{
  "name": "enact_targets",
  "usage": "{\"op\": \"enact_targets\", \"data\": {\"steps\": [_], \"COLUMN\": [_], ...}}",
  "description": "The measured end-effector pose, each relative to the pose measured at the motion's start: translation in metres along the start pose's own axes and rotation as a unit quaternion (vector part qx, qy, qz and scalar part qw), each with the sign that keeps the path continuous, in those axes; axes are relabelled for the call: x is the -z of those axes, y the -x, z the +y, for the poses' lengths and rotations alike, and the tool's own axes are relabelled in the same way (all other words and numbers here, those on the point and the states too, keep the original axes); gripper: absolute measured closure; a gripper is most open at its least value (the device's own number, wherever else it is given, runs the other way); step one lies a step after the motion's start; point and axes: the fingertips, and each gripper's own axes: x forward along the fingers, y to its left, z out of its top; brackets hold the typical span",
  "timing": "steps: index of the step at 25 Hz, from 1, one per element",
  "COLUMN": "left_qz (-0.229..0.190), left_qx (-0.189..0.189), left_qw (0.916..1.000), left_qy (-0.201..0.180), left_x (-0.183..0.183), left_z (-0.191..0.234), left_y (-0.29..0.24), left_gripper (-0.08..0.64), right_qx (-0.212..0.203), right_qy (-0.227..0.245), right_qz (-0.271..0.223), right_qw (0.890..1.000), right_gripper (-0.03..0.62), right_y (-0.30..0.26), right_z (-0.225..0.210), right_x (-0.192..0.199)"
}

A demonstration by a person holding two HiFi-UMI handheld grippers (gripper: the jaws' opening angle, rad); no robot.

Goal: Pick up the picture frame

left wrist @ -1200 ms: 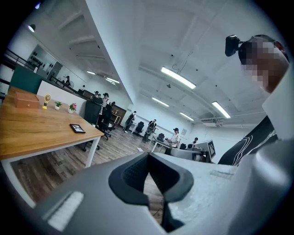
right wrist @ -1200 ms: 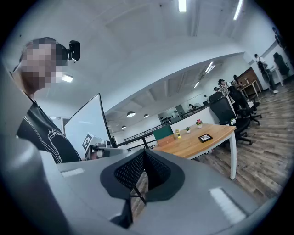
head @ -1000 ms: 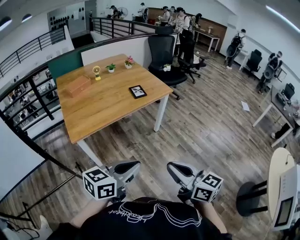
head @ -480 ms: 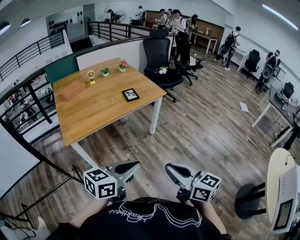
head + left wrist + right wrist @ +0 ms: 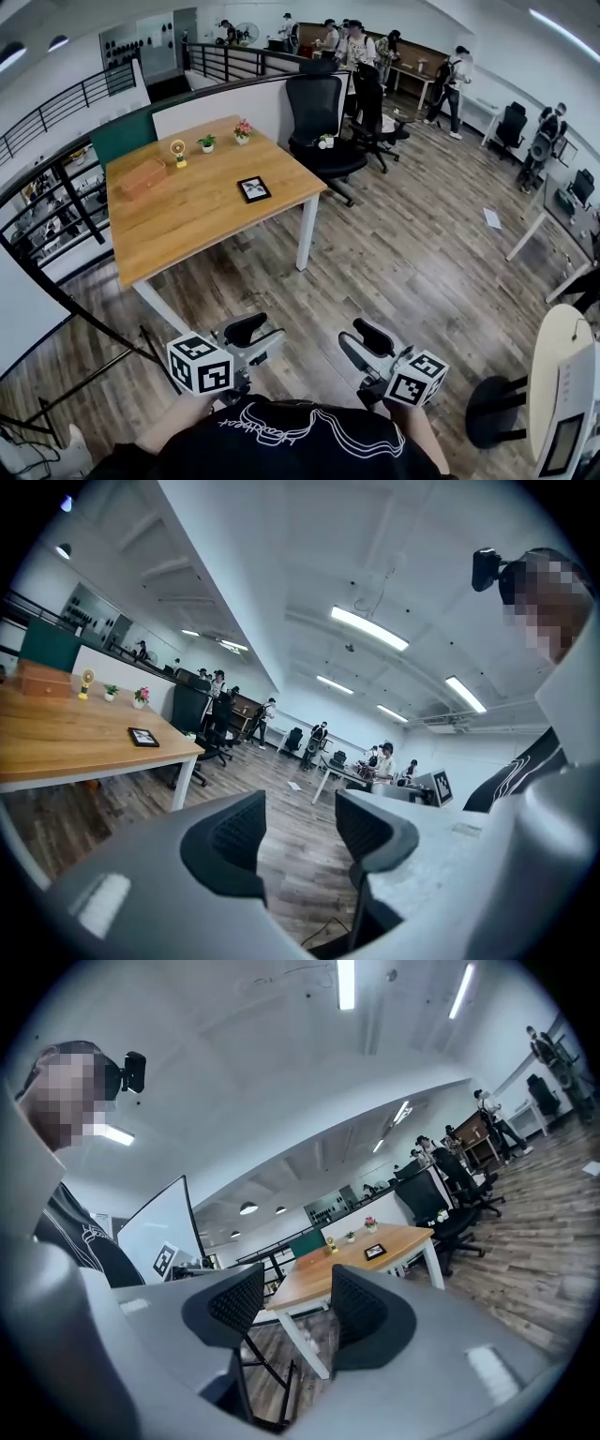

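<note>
A small black picture frame (image 5: pixel 253 189) lies flat near the right edge of the wooden table (image 5: pixel 178 225), far ahead of me. It also shows in the left gripper view as the frame (image 5: pixel 143 736) and in the right gripper view as the frame (image 5: pixel 375 1252). My left gripper (image 5: pixel 260 339) and right gripper (image 5: pixel 354 343) hang close to my body, well short of the table. Both are open and hold nothing, tilted upward.
On the table's far side stand a wooden box (image 5: pixel 142 175), a small yellow fan (image 5: pixel 178 150) and two potted plants (image 5: pixel 243 130). A black office chair (image 5: pixel 319 122) sits behind the table's right corner. Railings (image 5: pixel 56 202) run along the left. Several people stand at the back.
Both grippers have tipped upward near my body. The table and frame have shifted slightly left in the head view.
</note>
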Motion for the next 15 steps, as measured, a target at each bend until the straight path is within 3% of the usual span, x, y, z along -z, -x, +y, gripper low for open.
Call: {"op": "enact_targets", "data": {"steps": [3,9,15], "left_qz": [0.009,0.004,0.013], "left_qx": [-0.013,-0.014,-0.032], "left_qw": [0.9998,0.9991,0.9970], "left_qy": [0.011,0.040,0.069], "left_x": [0.005,0.002,-0.009], "left_z": [0.010,0.041,0.110], "left_y": [-0.005,-0.020,-0.051], "left_gripper": [0.313,0.311,0.311], "right_qx": [0.008,0.017,0.021], "right_qy": [-0.013,-0.024,-0.039], "right_qz": [0.003,0.019,0.046], "right_qw": [1.000,0.999,0.998], "right_gripper": [0.336,0.319,0.314], "right_y": [0.001,-0.024,-0.074], "right_z": [-0.014,-0.046,-0.091], "right_x": [0.004,0.008,0.004]}}
